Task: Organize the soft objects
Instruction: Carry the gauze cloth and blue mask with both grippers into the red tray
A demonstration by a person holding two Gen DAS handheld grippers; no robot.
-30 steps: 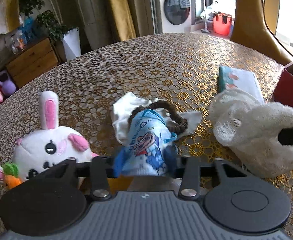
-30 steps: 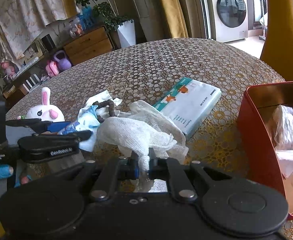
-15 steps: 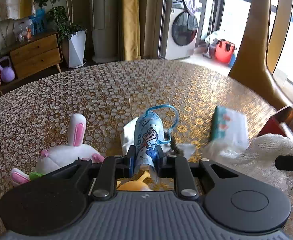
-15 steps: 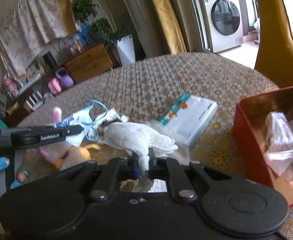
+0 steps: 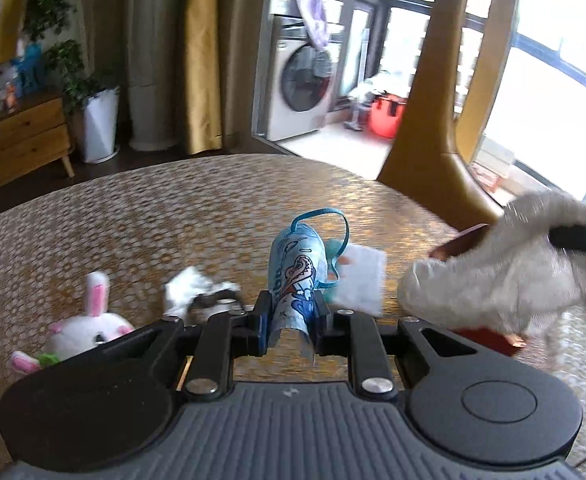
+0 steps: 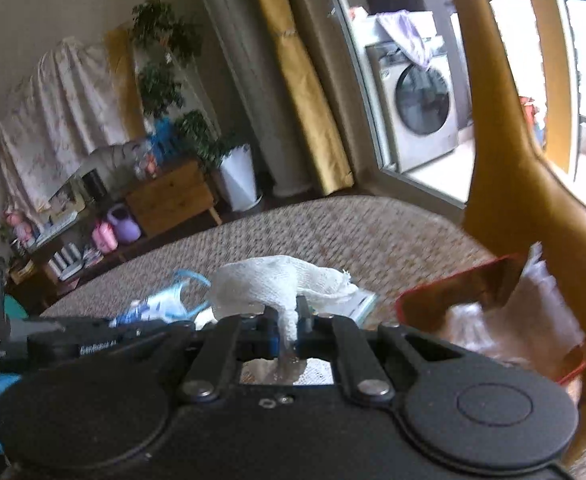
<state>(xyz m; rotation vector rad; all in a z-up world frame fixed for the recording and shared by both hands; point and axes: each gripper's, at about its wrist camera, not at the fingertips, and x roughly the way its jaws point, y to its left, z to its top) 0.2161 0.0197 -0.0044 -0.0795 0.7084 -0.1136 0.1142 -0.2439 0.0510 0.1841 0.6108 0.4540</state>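
My left gripper is shut on a blue cartoon-print face mask and holds it above the table. My right gripper is shut on a white gauze cloth, which also shows in the left wrist view, held up beside the red box. The box holds clear plastic wrapping. The mask also shows in the right wrist view. A white plush rabbit lies on the table at the left.
A white cloth with a brown hair tie lies left of the mask. A tissue pack lies behind the mask. The round patterned table stands by a yellow chair.
Both grippers have risen and moved right with their loads. The gauze cloth has gone up toward the red box. The mask is higher over the table.
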